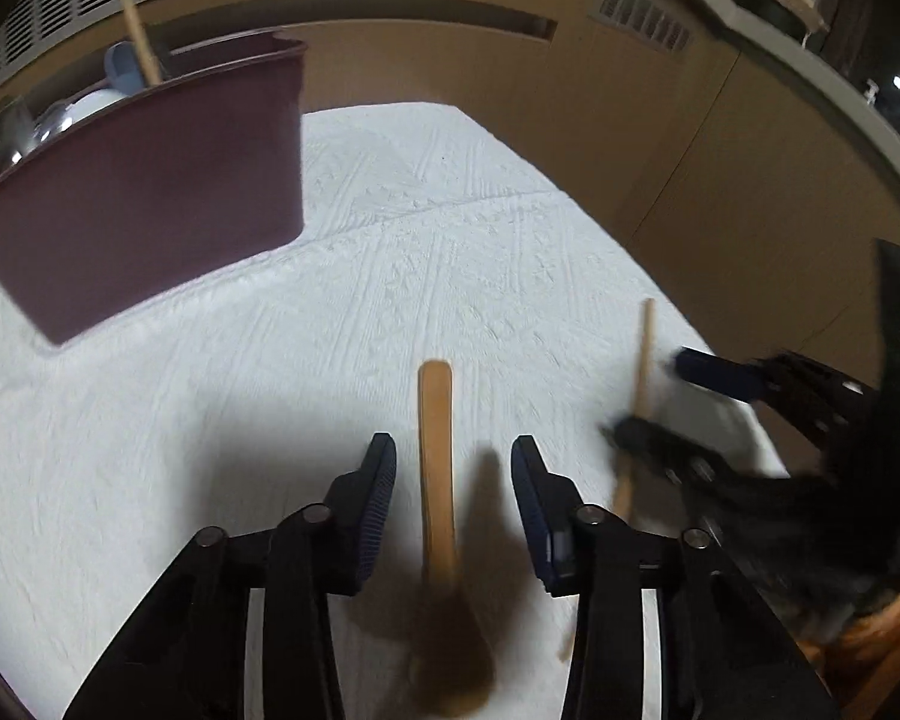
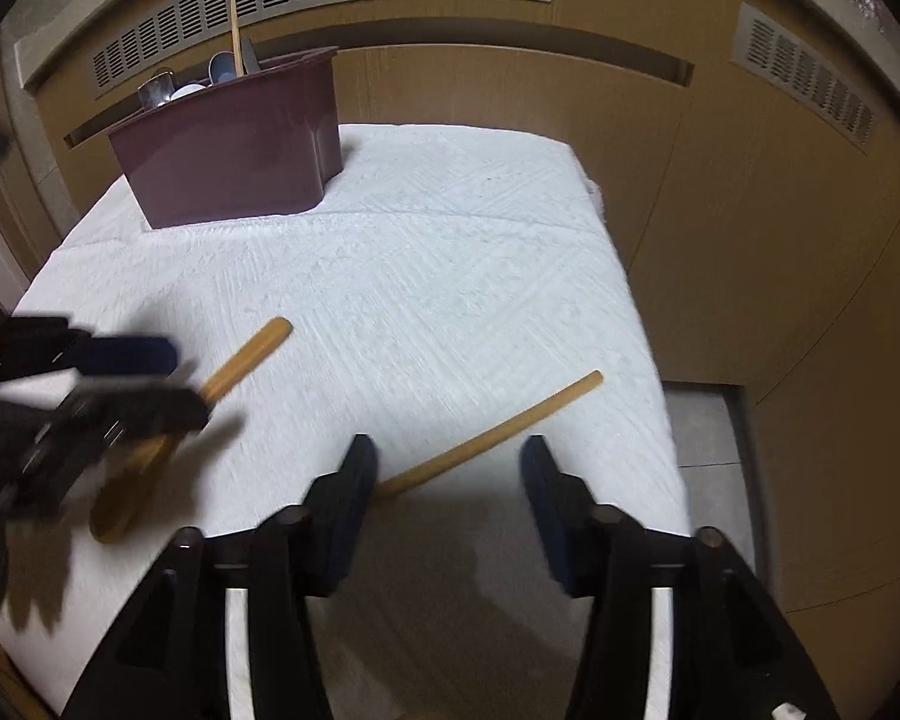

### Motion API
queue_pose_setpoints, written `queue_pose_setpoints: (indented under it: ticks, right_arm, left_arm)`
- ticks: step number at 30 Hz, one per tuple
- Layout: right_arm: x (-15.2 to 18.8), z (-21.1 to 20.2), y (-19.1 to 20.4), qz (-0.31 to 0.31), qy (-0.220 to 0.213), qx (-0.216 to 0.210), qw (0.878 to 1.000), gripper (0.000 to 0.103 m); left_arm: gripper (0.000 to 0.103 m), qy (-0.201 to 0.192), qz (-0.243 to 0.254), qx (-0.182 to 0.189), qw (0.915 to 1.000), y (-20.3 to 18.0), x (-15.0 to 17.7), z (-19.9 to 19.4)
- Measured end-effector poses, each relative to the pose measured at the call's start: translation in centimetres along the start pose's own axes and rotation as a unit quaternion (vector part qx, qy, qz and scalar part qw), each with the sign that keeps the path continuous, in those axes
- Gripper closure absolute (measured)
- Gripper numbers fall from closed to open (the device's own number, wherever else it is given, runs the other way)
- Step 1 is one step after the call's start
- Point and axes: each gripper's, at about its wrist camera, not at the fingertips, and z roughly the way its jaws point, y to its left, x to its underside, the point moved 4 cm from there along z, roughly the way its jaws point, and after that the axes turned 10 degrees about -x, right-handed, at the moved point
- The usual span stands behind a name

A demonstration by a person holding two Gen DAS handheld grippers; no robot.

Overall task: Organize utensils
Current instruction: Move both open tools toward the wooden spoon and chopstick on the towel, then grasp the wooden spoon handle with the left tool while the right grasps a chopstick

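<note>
Straddling the handle of a wooden spoon (image 1: 437, 468), the left gripper (image 1: 453, 462) is seen with its fingers spread, nothing pinched between them; the spoon lies flat on the white cloth of the bench (image 1: 390, 276), bowl end toward 6 o'clock. The right gripper (image 2: 447, 468) is likewise spread, and a wooden stick (image 2: 492, 435) is caught between its fingers without being clamped. The step in hand is judged to be the picking up of both pieces at once. A lowering and closing on each handle is called for next, then a carry to the maroon holder (image 2: 234, 150) at 11 o'clock, where a stick and several spoons (image 2: 210, 75) are already stood upright. Both pieces lie flat, so a slip on closing is thought possible, and the two grippers, set close together, could be knocked against each other.
</note>
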Motion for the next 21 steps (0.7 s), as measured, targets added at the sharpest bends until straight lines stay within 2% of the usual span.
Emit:
queue_pose_setpoints:
  ticks: [4, 8, 14, 15, 16, 18, 21]
  right_arm:
    - [1.1, -0.7, -0.8, 0.005, 0.001, -0.003, 1.0, 0.036]
    - [1.2, -0.8, -1.5, 0.022, 0.001, -0.01, 1.0, 0.029]
    - [1.4, -1.2, -1.6, 0.015, 0.004, 0.018, 1.0, 0.017]
    - [1.5, -1.6, -1.7, 0.017, 0.003, 0.021, 1.0, 0.016]
    - [1.7, -1.8, -1.9, 0.02, 0.002, 0.019, 1.0, 0.016]
    - [2.2, -2.5, -2.6, 0.036, 0.0, 0.005, 0.999, 0.016]
    - [2.8, -3.2, -3.4, 0.057, -0.005, -0.005, 0.998, 0.015]
  left_arm:
    - [0.07, 0.005, 0.023, -0.042, 0.9988, -1.1, -0.9, 1.4]
    - [0.07, 0.013, 0.039, -0.061, 0.9973, -1.8, -1.0, 1.7]
    - [0.068, 0.018, 0.037, -0.059, 0.9974, -1.4, -1.0, 1.8]
    - [0.064, 0.02, 0.036, -0.054, 0.9977, -1.4, -0.9, 1.9]
    - [0.053, 0.023, 0.034, -0.043, 0.9982, -1.3, -1.0, 1.9]
    - [0.041, 0.031, 0.032, -0.017, 0.9989, -1.6, -1.0, 2.0]
    - [0.041, 0.019, 0.029, -0.024, 0.9991, -1.9, -1.1, 2.2]
